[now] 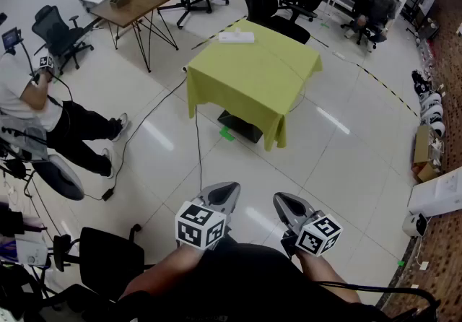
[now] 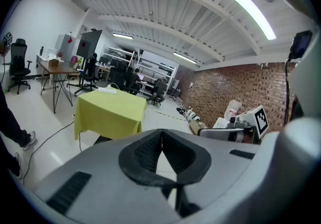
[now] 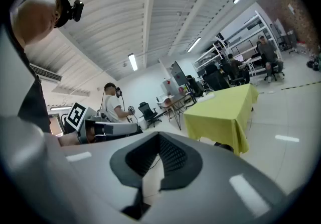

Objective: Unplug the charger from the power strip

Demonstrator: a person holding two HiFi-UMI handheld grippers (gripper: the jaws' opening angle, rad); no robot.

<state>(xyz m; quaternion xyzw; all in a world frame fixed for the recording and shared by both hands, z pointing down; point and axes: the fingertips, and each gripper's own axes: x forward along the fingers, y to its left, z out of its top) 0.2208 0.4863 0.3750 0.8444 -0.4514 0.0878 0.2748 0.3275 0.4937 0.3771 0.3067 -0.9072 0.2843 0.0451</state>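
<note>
A white power strip [image 1: 236,37] lies near the far edge of the table with the yellow-green cloth [image 1: 253,79], well ahead of me across the floor. I cannot make out a charger on it from here. A thin cable [image 1: 197,141] hangs from the table's left corner down to the floor. My left gripper [image 1: 228,188] and right gripper [image 1: 283,199] are held side by side close to my body, both shut and empty. The same table [image 2: 110,111] and power strip [image 2: 107,90] show small beyond my left gripper [image 2: 161,133]. The table [image 3: 225,112] also stands far past my right gripper [image 3: 158,136].
A person [image 1: 40,107] sits at the left with a cable trailing over the floor. A wooden table [image 1: 137,3] and office chairs [image 1: 61,32] stand at the back left, seated people at the back right. Boxes [image 1: 437,194] line the right wall. A black chair [image 1: 108,259] is at my lower left.
</note>
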